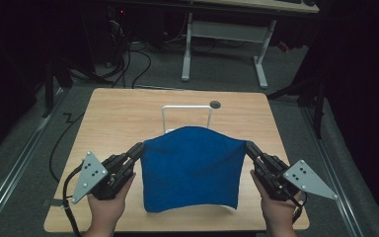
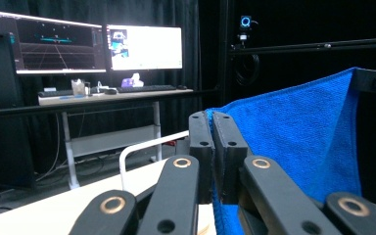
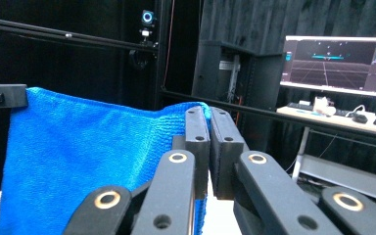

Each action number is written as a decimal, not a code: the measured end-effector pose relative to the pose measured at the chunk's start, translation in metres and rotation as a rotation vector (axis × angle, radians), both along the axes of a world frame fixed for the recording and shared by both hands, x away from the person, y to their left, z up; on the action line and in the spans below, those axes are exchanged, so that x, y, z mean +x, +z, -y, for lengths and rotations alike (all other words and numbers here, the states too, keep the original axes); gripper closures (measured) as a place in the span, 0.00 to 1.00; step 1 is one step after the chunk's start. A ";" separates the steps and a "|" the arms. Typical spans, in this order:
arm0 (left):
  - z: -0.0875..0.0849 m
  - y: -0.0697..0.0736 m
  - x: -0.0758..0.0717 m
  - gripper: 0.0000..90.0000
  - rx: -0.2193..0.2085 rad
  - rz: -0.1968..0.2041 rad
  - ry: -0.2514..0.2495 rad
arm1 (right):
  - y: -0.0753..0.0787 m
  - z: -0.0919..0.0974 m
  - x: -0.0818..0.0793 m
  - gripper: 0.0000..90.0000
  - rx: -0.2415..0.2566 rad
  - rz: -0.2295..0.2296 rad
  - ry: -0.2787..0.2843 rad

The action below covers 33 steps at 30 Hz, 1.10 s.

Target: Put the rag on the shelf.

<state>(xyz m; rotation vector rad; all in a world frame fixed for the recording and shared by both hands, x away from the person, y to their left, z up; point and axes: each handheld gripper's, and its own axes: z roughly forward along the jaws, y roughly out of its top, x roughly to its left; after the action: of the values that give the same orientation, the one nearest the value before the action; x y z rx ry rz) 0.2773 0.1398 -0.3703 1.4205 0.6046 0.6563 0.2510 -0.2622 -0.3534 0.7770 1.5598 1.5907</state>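
Currently under inspection: blue cloth (image 1: 191, 168), lifted by its two upper corners, hanging as a sheet over the near half of the table (image 1: 128, 106)
Left gripper (image 1: 139, 149): my jaws clenched on the cloth's left corner
Right gripper (image 1: 249, 147): my jaws clenched on the right corner
White rack (image 1: 186, 109): upright on the table just beyond the cloth, bar bare
Done: both corners gripped, cloth raised and spread
Left, in my judgement: carry it farther and drape it over the rack
Writing: none legible; far monitors (image 2: 98, 43) too small to read
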 end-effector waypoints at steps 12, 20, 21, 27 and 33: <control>-0.005 0.009 0.028 0.98 0.007 -0.024 -0.001 | 0.002 0.001 0.013 0.98 -0.007 -0.019 -0.018; -0.005 0.024 0.064 0.98 0.034 -0.029 0.012 | 0.014 -0.005 0.041 0.98 -0.037 -0.022 -0.061; -0.005 0.026 0.069 0.98 0.030 -0.029 0.022 | 0.015 -0.006 0.047 0.98 -0.032 -0.035 -0.060; -0.005 0.036 0.095 0.98 0.005 -0.033 0.064 | 0.022 -0.011 0.073 0.98 -0.023 -0.060 -0.062; -0.003 0.046 0.115 0.98 0.004 -0.048 0.081 | 0.034 -0.011 0.095 0.98 -0.004 -0.062 -0.077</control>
<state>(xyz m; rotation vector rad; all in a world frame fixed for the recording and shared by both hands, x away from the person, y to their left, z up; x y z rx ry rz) 0.3923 0.1428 -0.3247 1.4242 0.7024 0.6890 0.3459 -0.2510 -0.3195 0.8812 1.5574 1.5207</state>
